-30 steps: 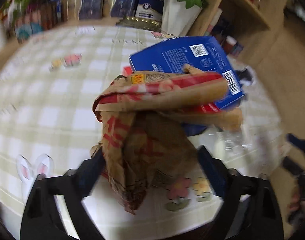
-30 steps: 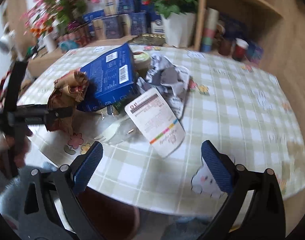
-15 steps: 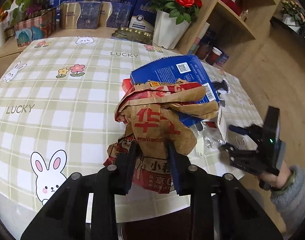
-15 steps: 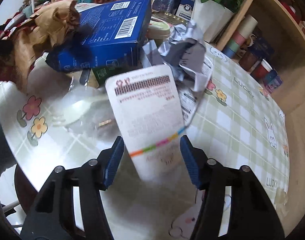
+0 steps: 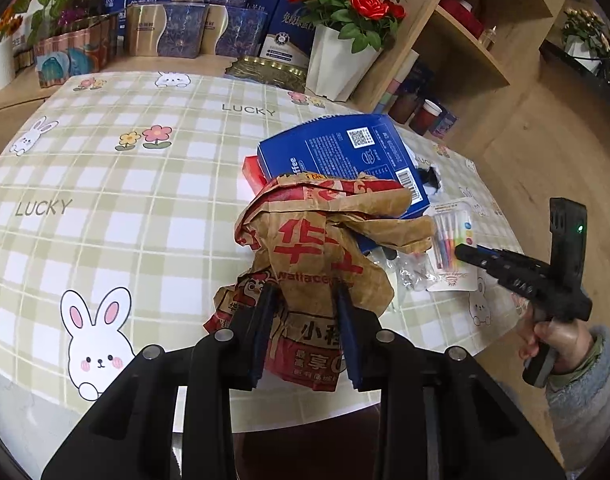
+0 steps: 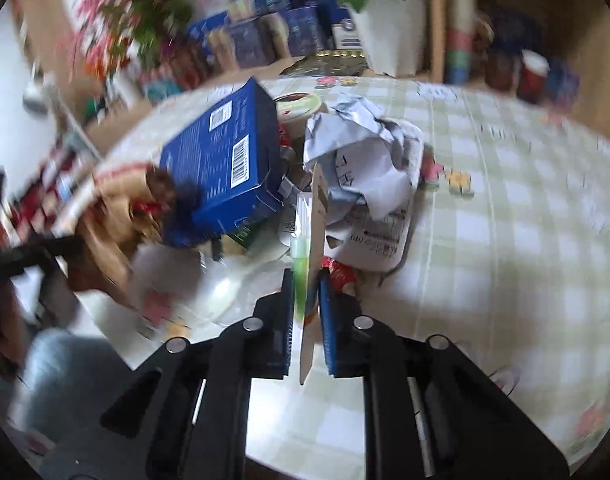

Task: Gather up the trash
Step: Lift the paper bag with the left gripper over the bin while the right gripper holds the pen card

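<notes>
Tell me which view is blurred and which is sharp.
Left wrist view: sharp, print on the paper bag readable, fisheye bending the table edge. Right wrist view: motion-blurred throughout, the blue box and the flowers smeared; glare whitens the tablecloth nearby.

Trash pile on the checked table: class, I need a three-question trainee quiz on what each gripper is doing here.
1. True or false: the left gripper is shut on the crumpled brown paper bag with red print.
2. What does the right gripper pinch? A) flat white marker-pen card B) blue cardboard box C) crumpled white paper
3. Fill in: behind the bag lies a ___ cardboard box.

Key: 1 true; 2 A; 3 blue.
</notes>
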Action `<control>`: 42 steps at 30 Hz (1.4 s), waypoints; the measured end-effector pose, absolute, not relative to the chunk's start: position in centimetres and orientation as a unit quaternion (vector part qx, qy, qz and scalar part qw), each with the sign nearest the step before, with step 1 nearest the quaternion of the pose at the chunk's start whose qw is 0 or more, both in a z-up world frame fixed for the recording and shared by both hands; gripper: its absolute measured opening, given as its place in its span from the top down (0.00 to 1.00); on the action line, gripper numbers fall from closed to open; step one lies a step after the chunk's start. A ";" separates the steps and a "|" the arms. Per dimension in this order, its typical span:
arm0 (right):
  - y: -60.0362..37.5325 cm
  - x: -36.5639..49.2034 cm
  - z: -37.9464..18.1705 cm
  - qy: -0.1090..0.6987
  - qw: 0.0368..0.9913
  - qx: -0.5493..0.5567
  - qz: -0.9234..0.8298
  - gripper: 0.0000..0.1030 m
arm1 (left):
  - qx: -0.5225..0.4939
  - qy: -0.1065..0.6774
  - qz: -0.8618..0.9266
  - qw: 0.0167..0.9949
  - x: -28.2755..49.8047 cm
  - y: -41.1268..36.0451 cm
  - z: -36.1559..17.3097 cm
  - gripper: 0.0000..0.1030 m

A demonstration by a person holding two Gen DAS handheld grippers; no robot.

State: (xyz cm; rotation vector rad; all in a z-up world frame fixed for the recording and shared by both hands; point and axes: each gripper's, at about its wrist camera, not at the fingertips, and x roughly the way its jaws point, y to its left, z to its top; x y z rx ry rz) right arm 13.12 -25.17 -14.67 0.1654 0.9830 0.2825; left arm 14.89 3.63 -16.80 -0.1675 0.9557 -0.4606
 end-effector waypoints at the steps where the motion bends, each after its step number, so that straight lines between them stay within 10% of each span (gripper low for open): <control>1: -25.6 12.9 -15.0 0.473 0.865 0.102 0.133 0.85 | -0.077 0.458 -0.219 0.858 14.9 3.5 -16.9 0.69; 9: -25.6 12.7 -16.6 0.491 0.856 0.119 0.111 0.86 | -0.065 0.462 -0.221 0.857 15.2 2.6 -17.8 0.41; 19: -25.6 14.4 -18.0 0.502 0.847 0.139 0.103 0.81 | -0.119 0.486 -0.230 0.835 17.2 2.5 -19.6 0.40; 24: -25.1 13.3 -16.7 0.474 0.860 0.153 0.110 0.86 | -0.142 0.484 -0.242 0.829 17.3 3.1 -19.0 0.67; 42: -22.4 5.1 -10.9 0.415 0.888 0.149 0.132 0.86 | -0.083 0.421 -0.247 0.869 8.4 4.3 -11.9 0.68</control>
